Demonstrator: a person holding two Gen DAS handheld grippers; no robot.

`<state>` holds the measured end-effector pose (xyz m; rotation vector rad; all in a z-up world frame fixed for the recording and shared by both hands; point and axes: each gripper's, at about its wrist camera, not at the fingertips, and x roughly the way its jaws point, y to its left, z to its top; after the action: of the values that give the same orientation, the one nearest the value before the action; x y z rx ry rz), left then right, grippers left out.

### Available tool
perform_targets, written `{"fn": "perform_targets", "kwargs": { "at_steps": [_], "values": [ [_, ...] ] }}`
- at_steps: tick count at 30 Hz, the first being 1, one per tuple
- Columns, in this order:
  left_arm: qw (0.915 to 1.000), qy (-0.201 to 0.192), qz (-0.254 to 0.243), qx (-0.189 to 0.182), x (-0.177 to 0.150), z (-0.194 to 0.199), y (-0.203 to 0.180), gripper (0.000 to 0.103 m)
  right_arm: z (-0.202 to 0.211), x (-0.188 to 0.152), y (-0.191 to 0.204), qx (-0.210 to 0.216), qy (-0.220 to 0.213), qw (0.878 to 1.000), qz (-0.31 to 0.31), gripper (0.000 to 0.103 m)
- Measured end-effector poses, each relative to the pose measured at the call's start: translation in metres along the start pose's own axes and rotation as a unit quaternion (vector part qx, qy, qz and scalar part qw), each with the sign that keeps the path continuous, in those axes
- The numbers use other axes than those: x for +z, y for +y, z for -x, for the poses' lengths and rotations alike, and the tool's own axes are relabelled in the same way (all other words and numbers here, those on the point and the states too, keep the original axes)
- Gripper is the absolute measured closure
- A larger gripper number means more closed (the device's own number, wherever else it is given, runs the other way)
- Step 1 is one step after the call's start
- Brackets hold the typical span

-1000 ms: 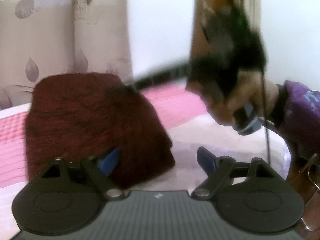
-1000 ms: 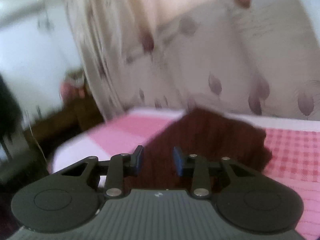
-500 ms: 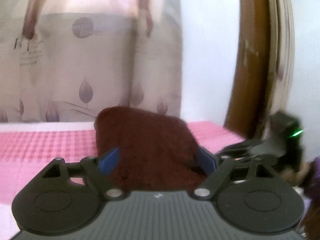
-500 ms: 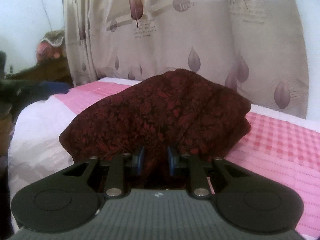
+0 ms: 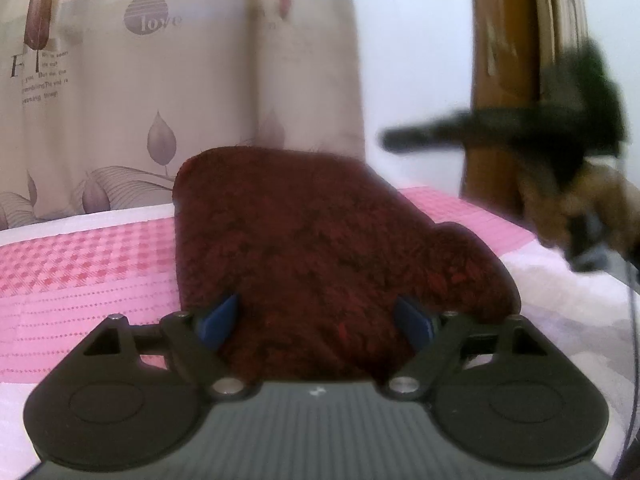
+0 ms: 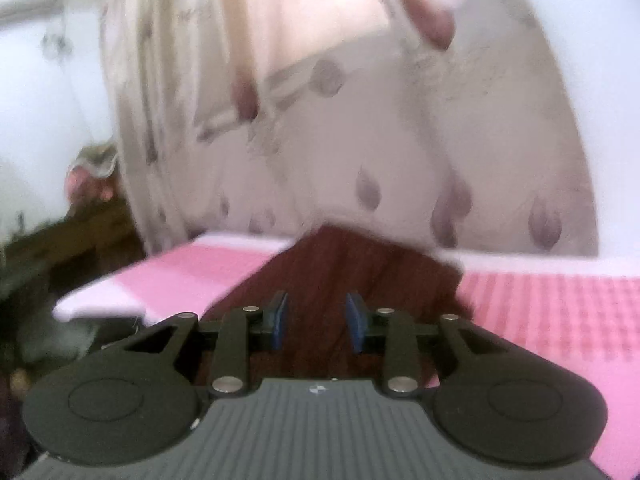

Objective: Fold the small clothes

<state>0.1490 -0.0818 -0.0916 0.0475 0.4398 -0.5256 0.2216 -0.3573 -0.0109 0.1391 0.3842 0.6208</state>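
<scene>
Blue-padded left gripper is hovering wide open over the dark red cloth on the pink bed. Right gripper, jaws just opening, is gripping nothing. Curtain is hanging behind.

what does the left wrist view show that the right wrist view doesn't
Only the left wrist view shows the right hand-held gripper from outside, blurred and raised off the garment, the hand holding it, a wooden post and the curtain's "love" print.

Only the right wrist view shows dark wooden furniture at left.

Both show the dark red garment on the pink bedcover before the leaf-print curtain, and open blue pads.
</scene>
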Motion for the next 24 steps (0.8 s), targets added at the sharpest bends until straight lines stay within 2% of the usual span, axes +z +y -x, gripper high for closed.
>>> {"fn": "perform_targets", "kwargs": {
  "at_steps": [2,4,7,9,10,13,17,20,22,24],
  "values": [
    [1.0,-0.001,0.0,-0.001,-0.001,0.001,-0.001,0.015,-0.022,0.01,-0.002,-0.003,0.007,1.0,0.022,0.067],
    [1.0,-0.001,-0.002,-0.001,-0.004,0.003,-0.004,0.013,-0.049,0.01,-0.002,-0.011,0.034,0.998,0.052,0.067],
    [0.9999,0.005,0.006,-0.008,-0.004,0.003,-0.001,0.013,-0.085,-0.002,-0.01,-0.068,0.08,0.989,0.106,0.069],
    [0.9997,0.01,0.017,-0.016,-0.005,0.004,0.003,0.012,-0.096,-0.012,-0.029,-0.078,0.091,0.99,0.074,0.069],
    [0.9995,0.01,0.022,-0.018,-0.006,0.005,0.005,0.012,-0.098,-0.016,-0.039,-0.072,0.088,0.992,0.047,0.07],
    [0.9991,0.012,0.034,-0.023,-0.007,0.005,0.01,0.012,-0.101,-0.027,-0.044,-0.072,0.076,0.994,0.032,0.07],
    [0.9987,0.011,0.045,-0.021,-0.009,0.004,0.012,0.01,-0.103,-0.038,-0.036,-0.08,0.065,0.994,0.047,0.07],
    [0.9992,0.012,0.035,-0.014,-0.008,0.007,0.009,0.01,-0.095,-0.031,-0.034,-0.086,0.061,0.993,0.043,0.07],
    [0.9993,0.009,0.034,-0.011,-0.008,0.01,0.009,0.01,-0.074,-0.018,-0.021,-0.096,0.032,0.994,0.037,0.07],
    [0.999,0.011,0.041,-0.014,-0.007,0.012,0.012,0.009,-0.048,-0.01,-0.002,-0.083,-0.007,0.996,0.045,0.067]
  ]
}}
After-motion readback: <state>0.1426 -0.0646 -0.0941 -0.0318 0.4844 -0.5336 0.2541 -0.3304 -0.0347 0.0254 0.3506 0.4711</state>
